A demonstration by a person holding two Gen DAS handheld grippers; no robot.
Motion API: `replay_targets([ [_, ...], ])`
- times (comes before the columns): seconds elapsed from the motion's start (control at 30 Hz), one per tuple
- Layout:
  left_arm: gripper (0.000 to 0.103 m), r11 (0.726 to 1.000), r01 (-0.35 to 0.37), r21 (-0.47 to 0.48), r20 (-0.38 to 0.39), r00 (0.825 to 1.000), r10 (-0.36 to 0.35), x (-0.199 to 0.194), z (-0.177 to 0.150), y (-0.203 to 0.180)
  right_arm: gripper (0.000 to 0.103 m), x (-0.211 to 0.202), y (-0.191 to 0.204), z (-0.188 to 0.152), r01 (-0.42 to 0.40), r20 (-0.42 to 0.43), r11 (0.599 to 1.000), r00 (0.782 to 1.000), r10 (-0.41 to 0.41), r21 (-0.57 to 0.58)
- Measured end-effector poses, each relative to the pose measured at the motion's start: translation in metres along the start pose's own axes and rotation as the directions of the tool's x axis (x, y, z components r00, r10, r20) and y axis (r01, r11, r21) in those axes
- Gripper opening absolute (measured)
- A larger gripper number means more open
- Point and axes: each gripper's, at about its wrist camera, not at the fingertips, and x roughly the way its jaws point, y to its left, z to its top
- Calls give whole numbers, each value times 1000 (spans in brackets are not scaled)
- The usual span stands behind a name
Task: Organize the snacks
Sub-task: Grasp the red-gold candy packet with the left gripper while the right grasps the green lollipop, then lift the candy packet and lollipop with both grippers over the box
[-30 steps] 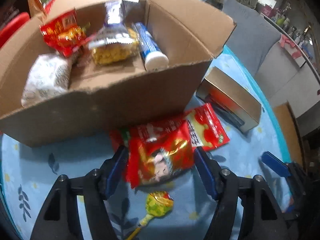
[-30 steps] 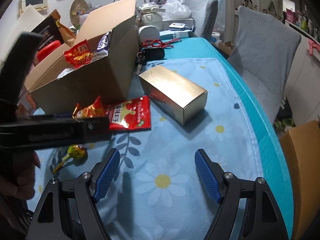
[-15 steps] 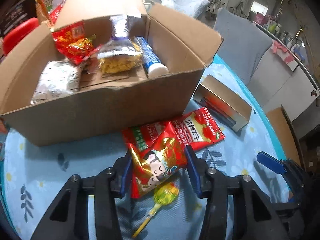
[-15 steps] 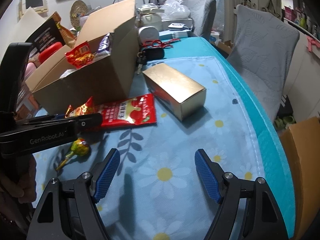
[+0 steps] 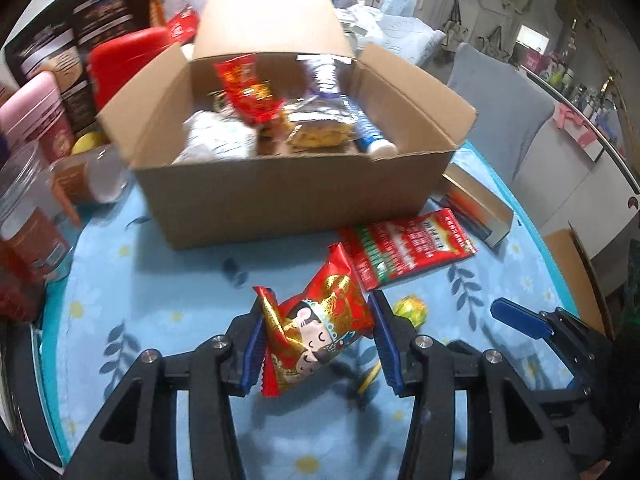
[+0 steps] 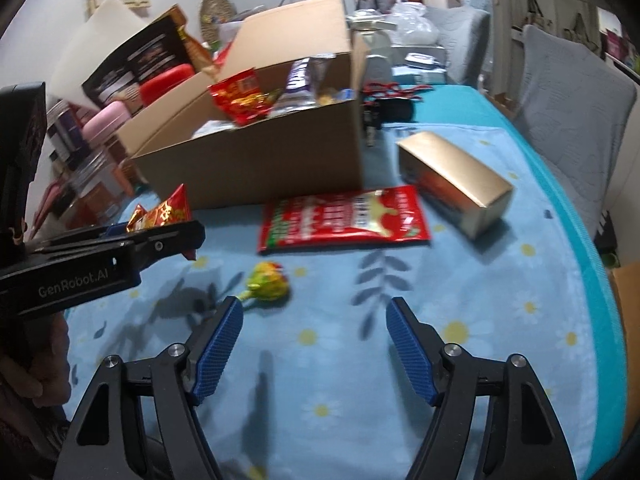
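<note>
Snack packet gripped, headed for the box

Left gripper (image 5: pixel 318 344) clenches the red packet (image 5: pixel 316 332) at lower centre; next, probably lift it over the cardboard box (image 5: pixel 288 196) wall. Right gripper (image 6: pixel 314 344), lately narrowing, holds nothing.

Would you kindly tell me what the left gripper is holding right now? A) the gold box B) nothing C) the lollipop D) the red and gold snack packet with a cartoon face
D: the left gripper has its fingers pressed on both sides of the red and gold snack packet, lifted above the lollipop.
</note>
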Motion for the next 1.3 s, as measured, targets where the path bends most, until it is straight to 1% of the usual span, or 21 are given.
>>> replay_targets([
  [0.17, 47, 1000, -12, -28, 2, 1000, 12, -4, -7, 21, 62, 17, 14, 3, -11, -20, 1000, 1000, 12, 10],
  [0.23, 47, 999, -12, -35, 6, 1000, 12, -6, -9, 27, 54, 26, 19, 6, -2, -32, 1000, 999, 2, 18],
  [0.27, 47, 999, -10, -40, 9, 1000, 11, -7, -10, 31, 52, 29, 21, 6, -4, -37, 1000, 999, 5, 23],
  [0.33, 47, 999, -10, -45, 14, 1000, 10, -9, -12, 36, 41, 35, 23, 8, -9, -43, 999, 999, 10, 32],
  [0.37, 47, 999, -9, -49, 17, 1000, 9, -10, -13, 39, 38, 37, 25, 8, -9, -43, 1000, 999, 10, 30],
  [0.4, 47, 999, -5, -52, 19, 1000, 6, -11, -14, 40, 32, 39, 27, 7, 1, -45, 1000, 999, 0, 21],
  [0.43, 47, 998, 1, -56, 20, 1000, 1, -11, -15, 42, 31, 41, 29, 7, 7, -46, 1000, 999, -6, 14],
  [0.53, 47, 998, 9, -63, 26, 1000, -7, -13, -18, 47, 28, 42, 35, 6, -1, -38, 1000, 999, 1, -1],
  [0.67, 47, 997, 23, -68, 27, 999, -21, -16, -23, 50, 28, 40, 46, 4, -6, -35, 999, 999, 4, -51],
  [1.03, 47, 997, 34, -71, 19, 999, -33, -26, -38, 54, 28, 26, 74, -21, -99, -89, 978, 993, 84, -184],
  [1.17, 47, 997, 37, -71, 0, 999, -37, -27, -46, 56, 28, 22, 82, -30, -98, -95, 974, 992, 80, -203],
  [1.3, 47, 995, 47, -83, -20, 999, -48, -25, -54, 58, 29, 20, 85, -33, -78, -88, 975, 994, 61, -207],
])
